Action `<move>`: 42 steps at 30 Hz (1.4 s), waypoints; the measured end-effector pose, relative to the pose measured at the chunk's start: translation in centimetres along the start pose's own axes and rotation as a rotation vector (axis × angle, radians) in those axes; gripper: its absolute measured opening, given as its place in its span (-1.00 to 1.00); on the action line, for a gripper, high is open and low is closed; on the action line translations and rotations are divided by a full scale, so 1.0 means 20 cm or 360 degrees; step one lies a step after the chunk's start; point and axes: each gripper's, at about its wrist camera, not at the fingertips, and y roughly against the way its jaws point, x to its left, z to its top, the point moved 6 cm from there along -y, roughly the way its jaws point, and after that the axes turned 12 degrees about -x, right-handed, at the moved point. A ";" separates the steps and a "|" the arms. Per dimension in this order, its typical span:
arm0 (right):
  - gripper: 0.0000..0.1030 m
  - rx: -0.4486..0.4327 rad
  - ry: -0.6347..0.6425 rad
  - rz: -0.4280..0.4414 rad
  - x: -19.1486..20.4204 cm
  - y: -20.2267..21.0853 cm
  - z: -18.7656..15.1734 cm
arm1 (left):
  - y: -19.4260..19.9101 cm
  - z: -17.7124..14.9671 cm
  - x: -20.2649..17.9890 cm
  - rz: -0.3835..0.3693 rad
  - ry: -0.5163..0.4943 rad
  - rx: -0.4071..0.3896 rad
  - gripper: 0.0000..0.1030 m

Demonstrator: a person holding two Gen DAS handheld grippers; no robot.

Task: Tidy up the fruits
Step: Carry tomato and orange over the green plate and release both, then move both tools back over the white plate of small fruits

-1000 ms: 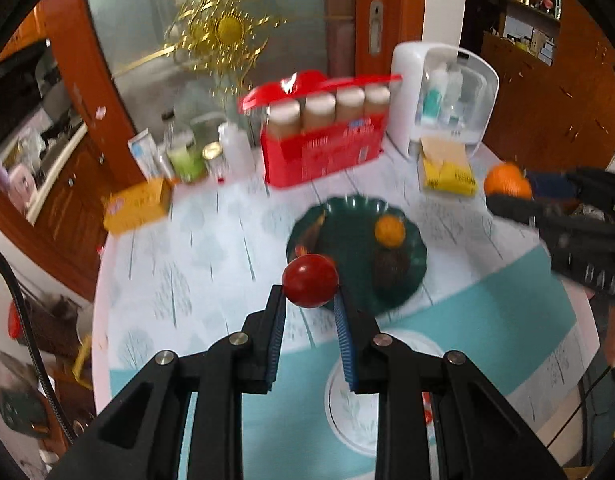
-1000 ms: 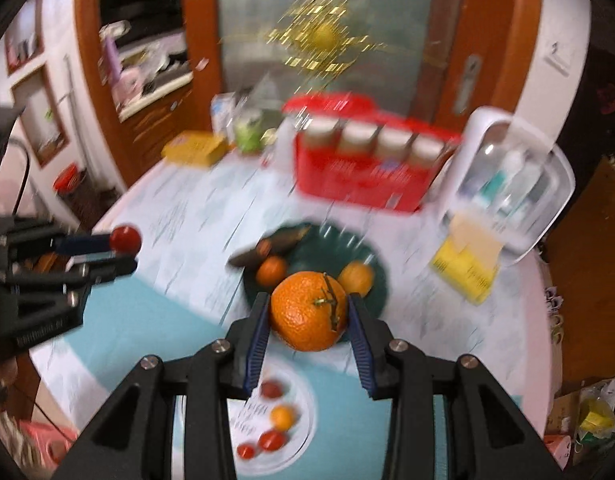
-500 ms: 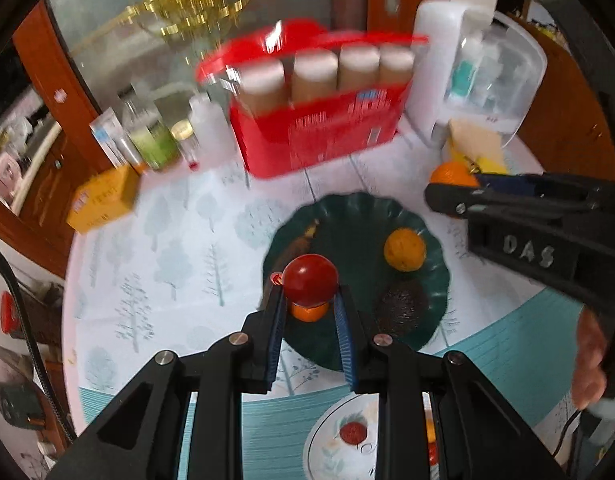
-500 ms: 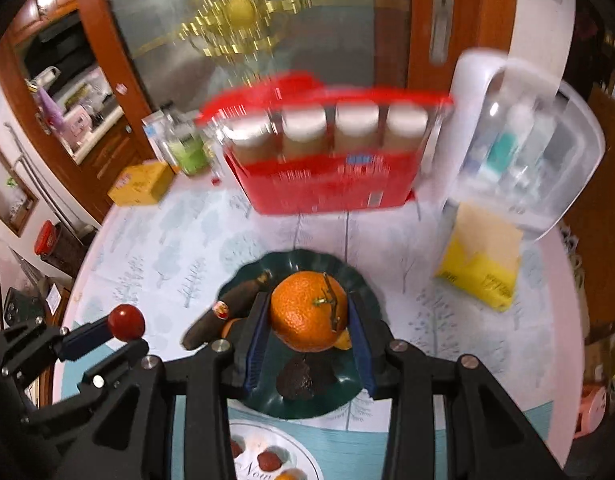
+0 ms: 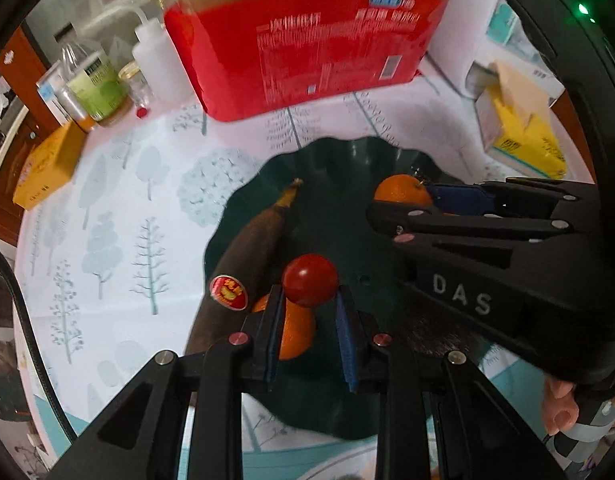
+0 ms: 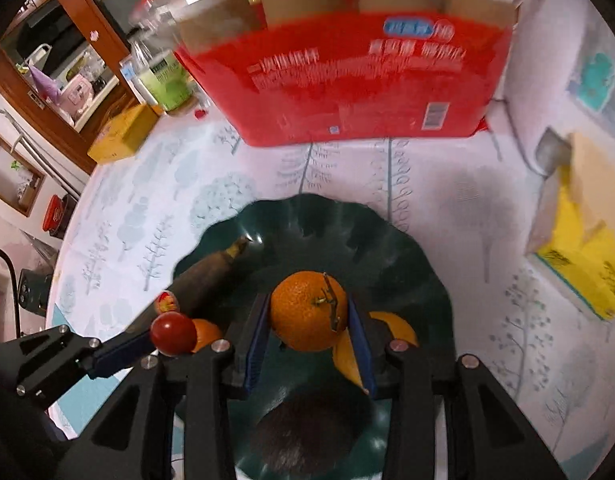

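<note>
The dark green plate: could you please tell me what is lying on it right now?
On the dark green plate lie an overripe, stickered banana, two small oranges and a dark fuzzy fruit. The gripper fingers hide part of the plate's middle and near side.

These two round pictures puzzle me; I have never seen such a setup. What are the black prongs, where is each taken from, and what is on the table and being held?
There is no robot here: a person carries a hand-held gripper in each hand, and each has a wide-angle camera looking along its two black fingers.

The left wrist view shows the left gripper shut on a small red tomato.

The right wrist view shows the right gripper shut on an orange.

Both hang over a dark green plate on a tree-patterned tablecloth. On the plate lie a dark brown banana with a red sticker, other orange fruit and a dark fuzzy fruit. Behind stand a red package and a yellow tissue box.
</note>
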 end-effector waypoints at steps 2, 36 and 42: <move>-0.23 0.0024 0.0016 0.0004 -0.01 -0.06 -0.01 | -0.05 -0.01 0.00 -0.0001 -0.0002 0.0015 -0.54; -0.13 -0.0205 0.0051 -0.0033 0.10 0.42 0.00 | 0.45 0.02 0.00 0.0029 -0.0100 -0.0172 0.02; -0.13 -0.0224 0.0075 -0.0089 0.17 0.64 -0.09 | 0.63 -0.07 0.00 0.0057 -0.0169 -0.0173 0.14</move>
